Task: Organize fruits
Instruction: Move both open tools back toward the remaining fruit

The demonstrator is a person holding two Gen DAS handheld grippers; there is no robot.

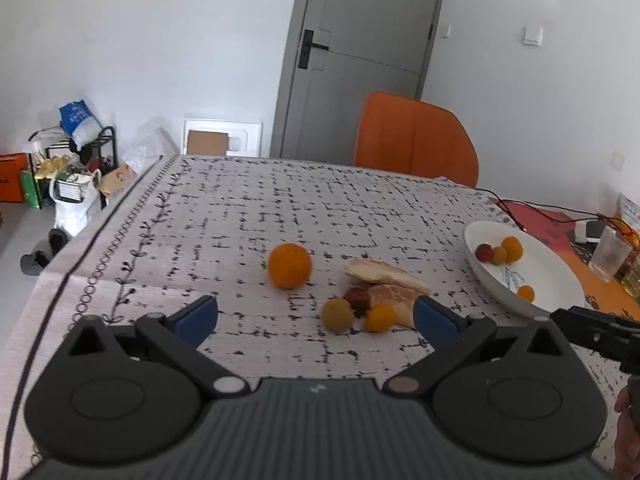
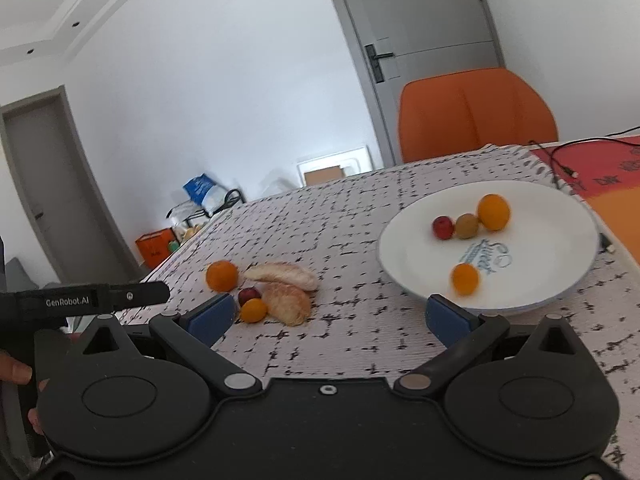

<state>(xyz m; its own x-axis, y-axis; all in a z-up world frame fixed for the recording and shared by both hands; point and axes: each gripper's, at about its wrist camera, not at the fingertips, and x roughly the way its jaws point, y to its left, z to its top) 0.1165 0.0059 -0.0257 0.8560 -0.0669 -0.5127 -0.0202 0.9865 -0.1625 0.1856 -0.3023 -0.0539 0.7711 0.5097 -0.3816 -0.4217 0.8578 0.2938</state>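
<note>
A white plate (image 2: 552, 248) holds a red fruit (image 2: 443, 227), a greenish-brown fruit (image 2: 467, 225), an orange (image 2: 494, 212) and a small orange fruit (image 2: 465, 278). On the tablecloth lie an orange (image 1: 289, 265), a yellow fruit (image 1: 338, 314), a small orange fruit (image 1: 380, 318), a dark red fruit (image 1: 357, 298) and two pomelo segments (image 1: 384, 273). My left gripper (image 1: 316, 320) is open and empty, just before this pile. My right gripper (image 2: 328, 316) is open and empty, between the pile (image 2: 286, 302) and the plate's near rim. The plate also shows in the left wrist view (image 1: 560, 276).
An orange chair (image 1: 416, 138) stands at the table's far side. A glass (image 1: 608, 254), cables and small items sit on the red mat (image 1: 556, 224) right of the plate. The table's left edge (image 1: 80, 260) drops to a cluttered floor.
</note>
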